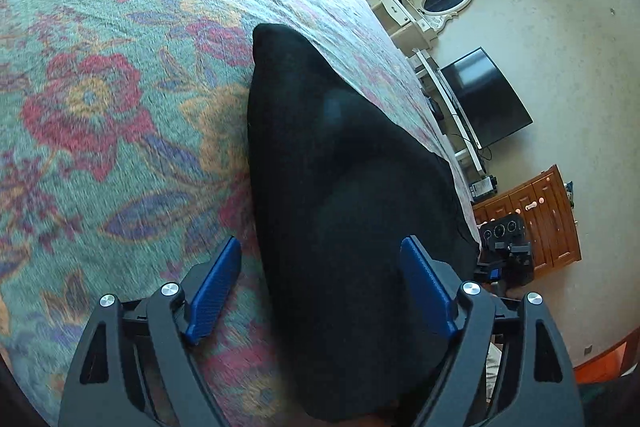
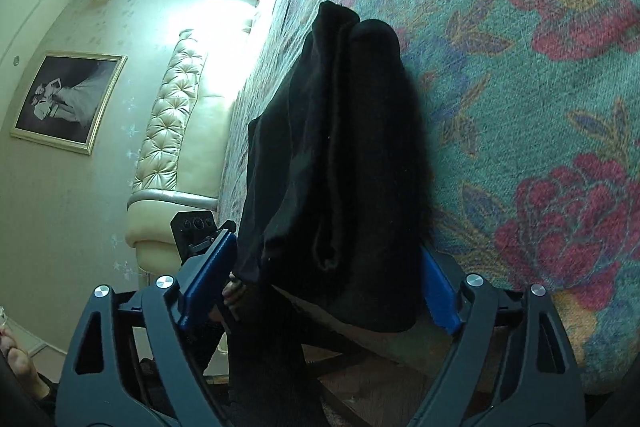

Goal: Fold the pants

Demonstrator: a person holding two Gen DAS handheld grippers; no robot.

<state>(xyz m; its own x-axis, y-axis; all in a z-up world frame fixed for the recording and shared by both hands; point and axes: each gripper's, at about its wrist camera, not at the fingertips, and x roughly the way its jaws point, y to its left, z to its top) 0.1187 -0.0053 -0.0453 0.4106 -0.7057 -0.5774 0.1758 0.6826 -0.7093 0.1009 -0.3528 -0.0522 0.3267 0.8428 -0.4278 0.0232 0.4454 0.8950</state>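
Note:
Black pants (image 1: 344, 195) lie folded in a thick bundle near the edge of the bed's floral blanket (image 1: 100, 99). My left gripper (image 1: 326, 283) is open, its blue fingers spread on either side of the bundle's near end, holding nothing. In the right wrist view the pants (image 2: 344, 163) show layered folds, and my right gripper (image 2: 328, 283) is open with its blue fingers straddling the bundle's near end at the bed edge. Each gripper shows in the other's view: the right one (image 1: 506, 255), the left one (image 2: 200, 231).
The floral blanket (image 2: 520, 87) covers the bed. A television (image 1: 486, 99), a white dresser with mirror (image 1: 420, 11) and a wooden cabinet (image 1: 536, 215) stand along the wall. A tufted headboard (image 2: 172, 123) and framed picture (image 2: 68, 99) are by the other wall.

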